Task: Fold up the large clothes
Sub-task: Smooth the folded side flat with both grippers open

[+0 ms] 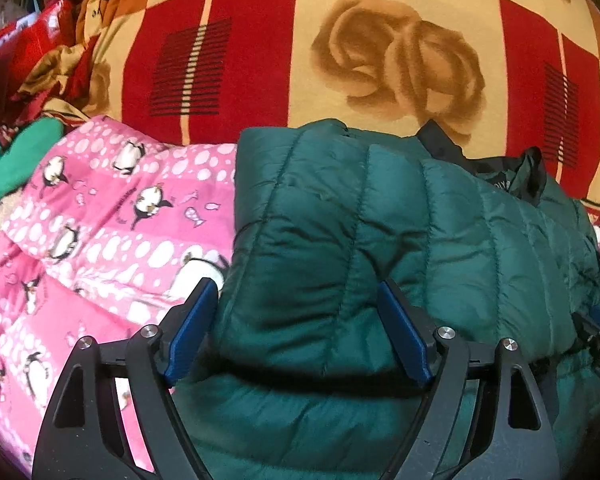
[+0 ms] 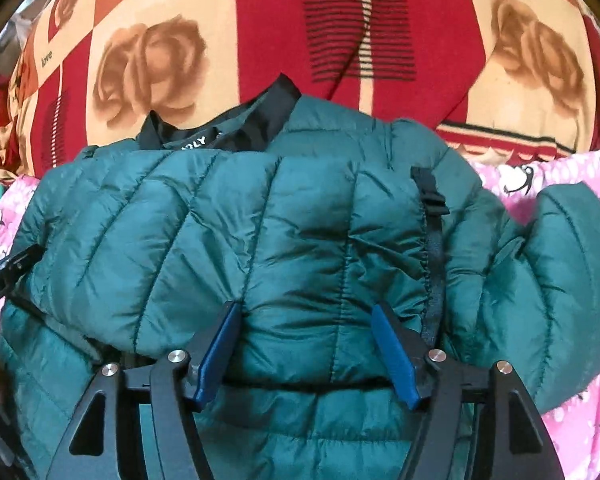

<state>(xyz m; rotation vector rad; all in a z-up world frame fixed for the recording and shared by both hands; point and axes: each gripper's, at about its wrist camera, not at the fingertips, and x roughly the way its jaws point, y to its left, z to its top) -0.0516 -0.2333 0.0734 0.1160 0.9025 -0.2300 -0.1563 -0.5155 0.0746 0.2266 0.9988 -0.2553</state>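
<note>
A dark green quilted puffer jacket [image 1: 380, 232] lies folded over on itself on the bed, its black collar lining [image 1: 500, 172] at the far side. My left gripper [image 1: 296, 292] is open, its blue pads [image 1: 196, 328] spread at the jacket's left folded edge, with the fabric bulging between them. The jacket fills the right wrist view [image 2: 260, 232], black collar [image 2: 256, 124] on top and a black strap with buckle [image 2: 434, 216] at right. My right gripper [image 2: 306, 312] is open over the fold, padded fabric between its fingers. One sleeve [image 2: 568, 248] lies at right.
A pink penguin-print quilt [image 1: 100, 232] lies under and left of the jacket, also showing at right [image 2: 560, 168]. A red, cream and orange rose blanket [image 1: 340, 40] covers the bed beyond. A green garment [image 1: 16, 160] and red clothes [image 1: 28, 48] are piled at far left.
</note>
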